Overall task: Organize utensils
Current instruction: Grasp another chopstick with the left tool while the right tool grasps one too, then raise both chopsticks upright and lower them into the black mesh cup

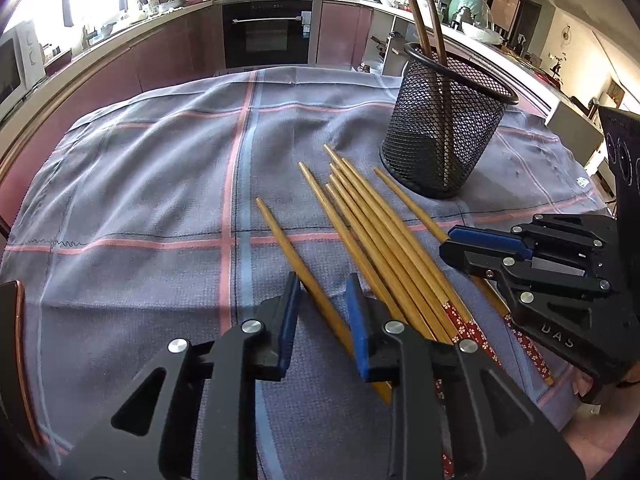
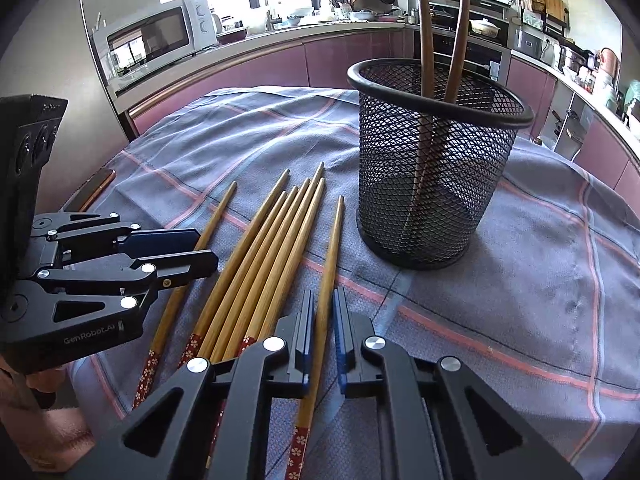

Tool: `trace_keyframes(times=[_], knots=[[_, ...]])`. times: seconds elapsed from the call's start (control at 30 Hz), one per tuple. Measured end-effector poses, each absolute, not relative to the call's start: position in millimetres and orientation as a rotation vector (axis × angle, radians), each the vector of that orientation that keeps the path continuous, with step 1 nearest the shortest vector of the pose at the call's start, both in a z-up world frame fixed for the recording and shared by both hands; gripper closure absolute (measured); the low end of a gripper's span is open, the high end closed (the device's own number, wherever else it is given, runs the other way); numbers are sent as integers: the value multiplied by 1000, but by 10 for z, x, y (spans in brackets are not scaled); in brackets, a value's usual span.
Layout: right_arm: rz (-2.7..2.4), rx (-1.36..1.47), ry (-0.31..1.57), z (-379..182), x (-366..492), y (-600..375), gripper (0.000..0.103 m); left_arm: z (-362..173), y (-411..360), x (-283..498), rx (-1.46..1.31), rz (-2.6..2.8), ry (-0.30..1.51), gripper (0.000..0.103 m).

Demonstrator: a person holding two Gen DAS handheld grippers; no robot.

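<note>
Barely started imo: only two dark wooden utensils (image 2: pixel 426 40) stand in the mesh holder (image 2: pixel 436 160), seven bamboo chopsticks (image 2: pixel 276 240) lie on the counter beside it, left gripper (image 1: pixel 322 320) jaws spread around one, right gripper (image 2: pixel 322 332) nearly pinching another.

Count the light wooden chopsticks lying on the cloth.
8 chopsticks: the left single runs between the left gripper fingers, the right single between the right gripper fingers, and a bundle of six lies between them on the cloth. Overlap may hide another.
</note>
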State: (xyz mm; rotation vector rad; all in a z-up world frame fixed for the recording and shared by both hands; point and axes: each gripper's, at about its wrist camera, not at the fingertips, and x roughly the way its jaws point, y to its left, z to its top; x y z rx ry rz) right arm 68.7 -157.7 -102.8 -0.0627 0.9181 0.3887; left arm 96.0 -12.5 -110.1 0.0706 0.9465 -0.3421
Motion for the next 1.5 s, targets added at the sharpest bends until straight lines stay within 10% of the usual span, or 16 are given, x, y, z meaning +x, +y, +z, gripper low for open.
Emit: trace_keyframes(times=[1.5], knots=[[461,103,555,114,389,-2158,98,521,116,549,-142,-596,591,96]])
